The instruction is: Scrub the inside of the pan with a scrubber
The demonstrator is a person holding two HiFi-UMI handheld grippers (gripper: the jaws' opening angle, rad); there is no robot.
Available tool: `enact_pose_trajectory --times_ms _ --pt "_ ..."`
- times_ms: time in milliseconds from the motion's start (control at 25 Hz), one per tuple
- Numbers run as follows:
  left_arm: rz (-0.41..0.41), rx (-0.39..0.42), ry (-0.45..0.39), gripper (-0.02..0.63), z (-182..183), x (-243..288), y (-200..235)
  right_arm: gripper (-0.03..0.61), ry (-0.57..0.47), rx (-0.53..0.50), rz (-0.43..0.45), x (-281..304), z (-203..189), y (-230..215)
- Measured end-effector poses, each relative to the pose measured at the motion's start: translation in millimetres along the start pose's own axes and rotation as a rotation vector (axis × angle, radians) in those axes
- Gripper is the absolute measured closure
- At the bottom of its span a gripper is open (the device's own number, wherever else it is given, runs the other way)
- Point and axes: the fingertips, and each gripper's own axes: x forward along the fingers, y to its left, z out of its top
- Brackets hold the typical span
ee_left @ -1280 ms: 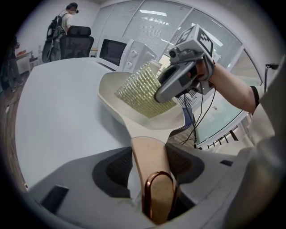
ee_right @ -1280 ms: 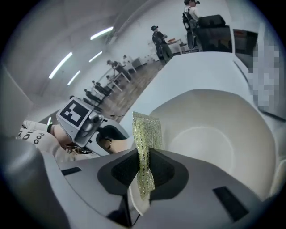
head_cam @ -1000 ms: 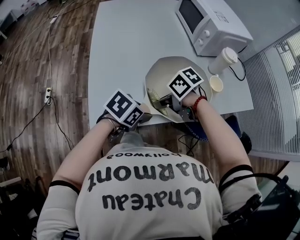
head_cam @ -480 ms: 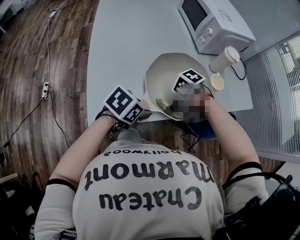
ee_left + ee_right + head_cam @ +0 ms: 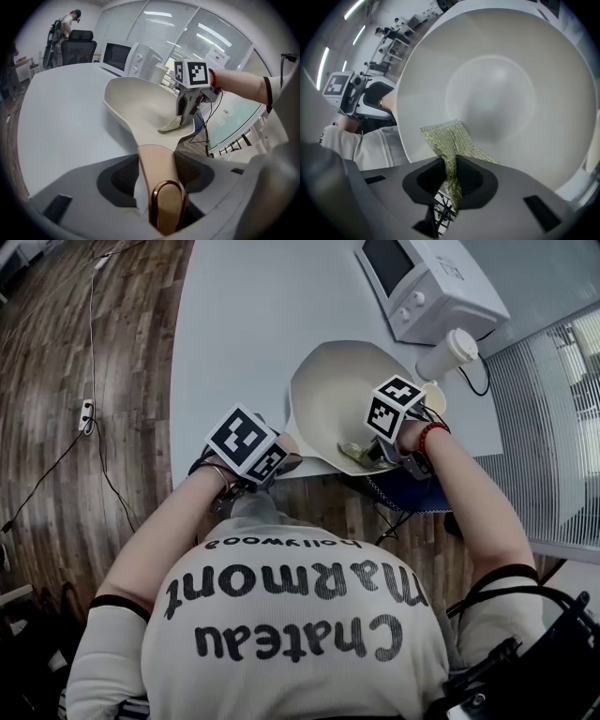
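The left gripper (image 5: 157, 161), partly open, squeezes the handle (image 5: 156, 176) of the pan (image 5: 328, 399). The right gripper (image 5: 450, 180) pinches the green scrubber (image 5: 449, 138) tight. The scrubber touches the pan's inside, near the rim.

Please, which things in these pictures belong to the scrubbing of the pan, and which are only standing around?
In use:
pan, its handle clamped in the left gripper
scrubber, clamped in the right gripper

Lying about:
microwave
lidded cup
floor cable
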Motion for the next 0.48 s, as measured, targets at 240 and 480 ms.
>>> enact_pose_trajectory --times_ms 240,480 --pt "-0.008 0.012 0.008 0.364 -1.8 -1.2 1.3 0.514 0.012 -0.011 -0.161 -15.6 -12.8 -37.4" --pt "-0.015 0.021 0.007 0.362 -0.5 -2.4 1.9 0.514 0.062 -0.061 -0.418 -40.8 -12.4 -78.3"
